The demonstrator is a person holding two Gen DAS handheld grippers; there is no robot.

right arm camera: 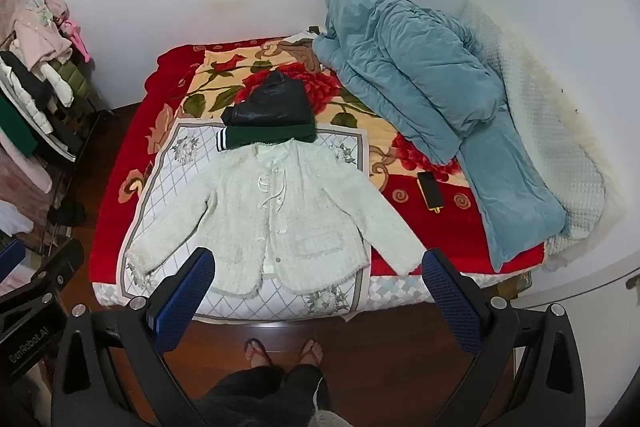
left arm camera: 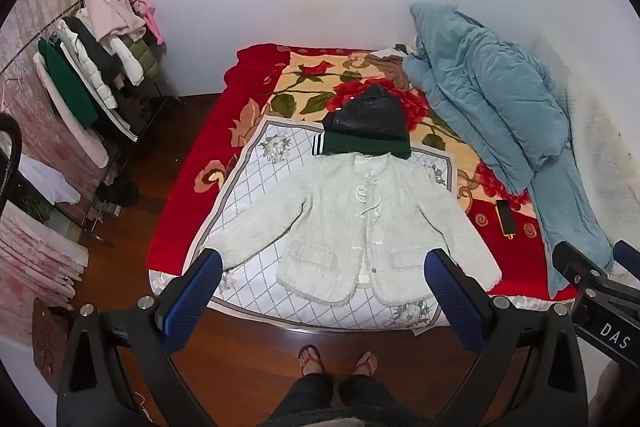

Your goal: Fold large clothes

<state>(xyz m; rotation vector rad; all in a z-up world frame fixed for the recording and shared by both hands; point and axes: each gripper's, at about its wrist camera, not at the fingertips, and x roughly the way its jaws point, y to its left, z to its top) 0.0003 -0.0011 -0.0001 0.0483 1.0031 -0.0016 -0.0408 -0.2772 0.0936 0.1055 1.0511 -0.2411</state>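
A white fuzzy jacket point(left arm camera: 352, 223) lies flat and face up on a white patterned cloth point(left arm camera: 248, 163) on the bed, sleeves spread out; it also shows in the right wrist view point(right arm camera: 276, 211). Behind its collar sits a folded pile, a dark green garment point(left arm camera: 368, 143) under a black one point(left arm camera: 372, 111). My left gripper point(left arm camera: 324, 267) is open and empty, held high above the bed's near edge. My right gripper point(right arm camera: 316, 267) is open and empty at the same height; its body shows at the right of the left wrist view point(left arm camera: 592, 291).
A blue quilt point(right arm camera: 432, 95) is heaped along the bed's right side by the wall. A phone point(right arm camera: 430, 191) lies on the red floral blanket point(right arm camera: 120, 163). A clothes rack point(left arm camera: 92, 75) stands at the left. The person's feet point(left arm camera: 340, 361) stand on the wooden floor.
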